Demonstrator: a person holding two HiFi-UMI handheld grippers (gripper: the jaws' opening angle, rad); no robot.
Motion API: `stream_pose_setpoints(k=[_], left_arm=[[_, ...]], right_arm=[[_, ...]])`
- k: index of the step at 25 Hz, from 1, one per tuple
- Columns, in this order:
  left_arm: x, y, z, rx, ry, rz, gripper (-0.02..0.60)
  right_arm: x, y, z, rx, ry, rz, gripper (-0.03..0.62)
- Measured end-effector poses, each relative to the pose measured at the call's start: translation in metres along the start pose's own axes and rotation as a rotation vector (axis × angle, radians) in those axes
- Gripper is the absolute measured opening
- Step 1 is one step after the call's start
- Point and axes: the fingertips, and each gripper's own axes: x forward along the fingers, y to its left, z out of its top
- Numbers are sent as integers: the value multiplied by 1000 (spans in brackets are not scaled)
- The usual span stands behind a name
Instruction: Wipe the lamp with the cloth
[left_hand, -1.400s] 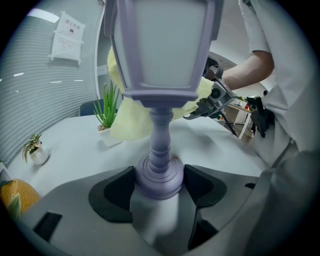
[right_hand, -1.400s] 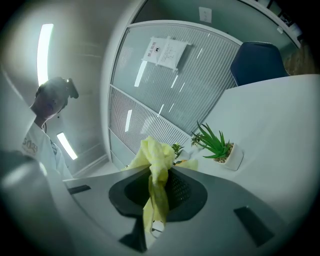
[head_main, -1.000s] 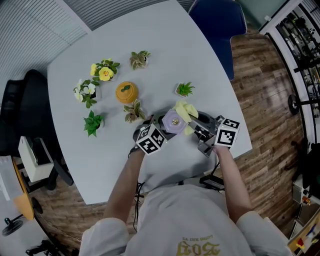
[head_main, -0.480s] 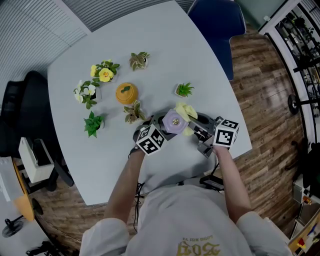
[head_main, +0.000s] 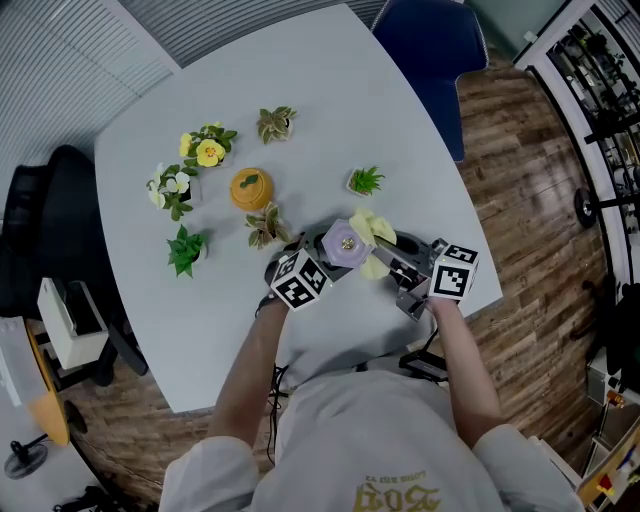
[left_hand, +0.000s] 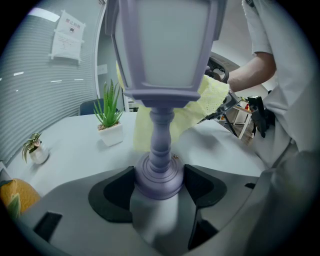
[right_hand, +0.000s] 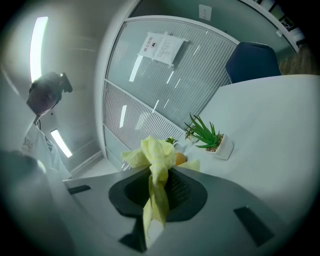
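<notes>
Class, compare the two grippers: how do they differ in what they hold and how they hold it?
The left gripper clamps the round base of the purple lamp; the right gripper pinches a yellow cloth. The left gripper's load is rigid and upright; the right gripper's is soft and bunched. Both have their fingers shut on something.

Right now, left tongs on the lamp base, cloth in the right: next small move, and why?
Probably sweep the right tongs sideways, dragging the yellow cloth across the lilac lantern-shaped lamp. The cloth lies against its shade, and the left tongs clamp the round base steady.
</notes>
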Motion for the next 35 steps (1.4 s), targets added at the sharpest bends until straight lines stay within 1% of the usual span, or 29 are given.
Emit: stream_pose_setpoints(k=[19, 35], left_arm=[[0, 0, 0, -4, 3, -5, 318], [1, 0, -1, -7, 5, -6, 318]], right_arm=[[-9, 17, -4, 6, 3, 57, 57], [-16, 31, -6, 16, 1, 126, 57]])
